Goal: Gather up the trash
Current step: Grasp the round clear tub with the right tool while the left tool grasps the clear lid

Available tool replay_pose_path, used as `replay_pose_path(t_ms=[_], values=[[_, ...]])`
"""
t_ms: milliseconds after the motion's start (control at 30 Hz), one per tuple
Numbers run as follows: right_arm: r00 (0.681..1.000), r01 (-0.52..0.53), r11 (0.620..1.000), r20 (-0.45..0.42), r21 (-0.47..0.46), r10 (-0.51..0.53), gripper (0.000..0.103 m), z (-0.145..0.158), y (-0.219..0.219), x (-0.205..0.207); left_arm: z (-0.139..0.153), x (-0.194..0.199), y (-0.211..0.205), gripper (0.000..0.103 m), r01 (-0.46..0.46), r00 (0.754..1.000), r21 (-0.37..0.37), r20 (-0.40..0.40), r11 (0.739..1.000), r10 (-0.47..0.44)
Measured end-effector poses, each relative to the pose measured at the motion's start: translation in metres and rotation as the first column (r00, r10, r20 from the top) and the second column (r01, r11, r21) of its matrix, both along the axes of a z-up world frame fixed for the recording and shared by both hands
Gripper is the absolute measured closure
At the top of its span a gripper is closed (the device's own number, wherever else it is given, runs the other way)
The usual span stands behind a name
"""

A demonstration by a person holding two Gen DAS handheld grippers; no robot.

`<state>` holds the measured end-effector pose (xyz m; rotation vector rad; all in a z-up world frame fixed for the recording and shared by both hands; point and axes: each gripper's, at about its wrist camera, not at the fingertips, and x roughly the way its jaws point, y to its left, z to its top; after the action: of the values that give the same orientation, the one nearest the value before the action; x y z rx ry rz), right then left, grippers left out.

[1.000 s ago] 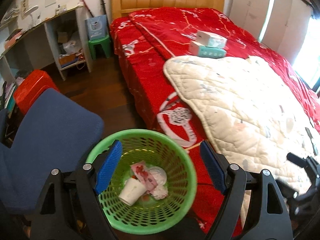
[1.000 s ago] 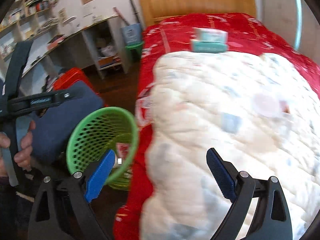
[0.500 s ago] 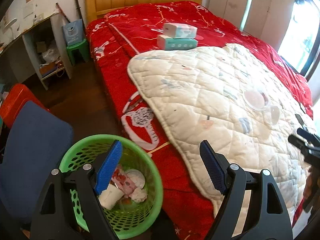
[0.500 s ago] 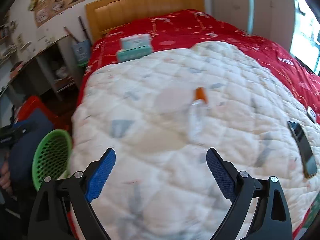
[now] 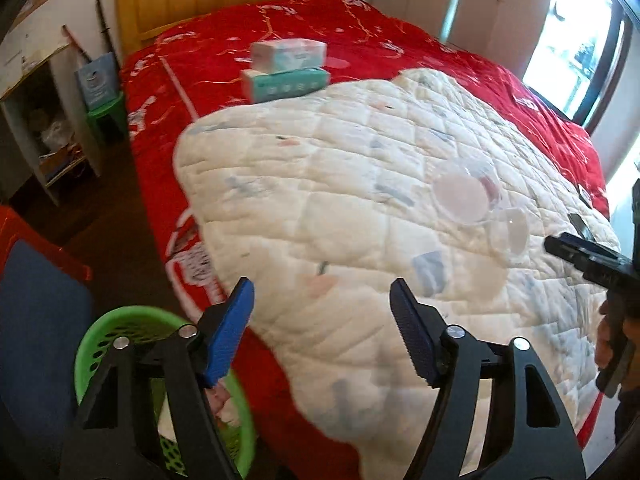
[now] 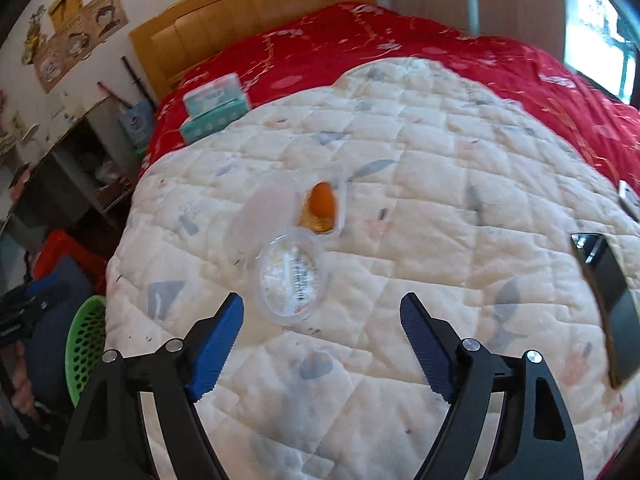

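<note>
Item one, the trash: a clear plastic cup (image 6: 289,280) lying on its side on the white quilt (image 6: 440,240), its mouth turned toward my right gripper (image 6: 320,334). Its long axis runs near to far, roughly in line with the fingers. Touching its far rim sit a clear lid (image 6: 266,210) on the left and an open clear container with orange food residue (image 6: 320,206) on the right.

Item two, right gripper: jaws wide, nothing between them. The cup lies just ahead of the tips and slightly left of the centre line. I judge a short reach forward with a small leftward correction brings it between the pads.

Item three, left gripper (image 5: 322,332): jaws wide, empty, hovering over the near left edge of the quilt. In its view the same cluster (image 5: 476,200) sits well off to the far right, so the right hand is clearly nearer.

Item four, destination: green basket (image 5: 120,344) on the floor at the near left of the bed, with some trash already inside.

Item five, bystanders: two tissue boxes (image 6: 214,110) on the red bedspread (image 6: 400,32) at far left; a dark phone (image 6: 608,300) on the quilt at right.
</note>
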<state>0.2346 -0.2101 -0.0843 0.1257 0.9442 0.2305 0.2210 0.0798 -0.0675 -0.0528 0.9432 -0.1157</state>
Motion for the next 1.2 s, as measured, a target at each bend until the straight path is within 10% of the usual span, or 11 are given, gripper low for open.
replay_pose_path(t_ms=[1000,1200], values=[[0.992,-0.122,0.986,-0.025,0.112,0.126,0.039,-0.035,0.006,0.041,-0.05,0.138,-0.125,0.062,0.241,0.966,-0.139,-0.066,0.961,-0.251],[0.995,-0.095,0.988,-0.023,0.121,0.099,0.039,-0.034,-0.01,0.034,-0.066,0.149,-0.127,0.09,0.225,0.964,-0.195,-0.101,0.955,-0.247]])
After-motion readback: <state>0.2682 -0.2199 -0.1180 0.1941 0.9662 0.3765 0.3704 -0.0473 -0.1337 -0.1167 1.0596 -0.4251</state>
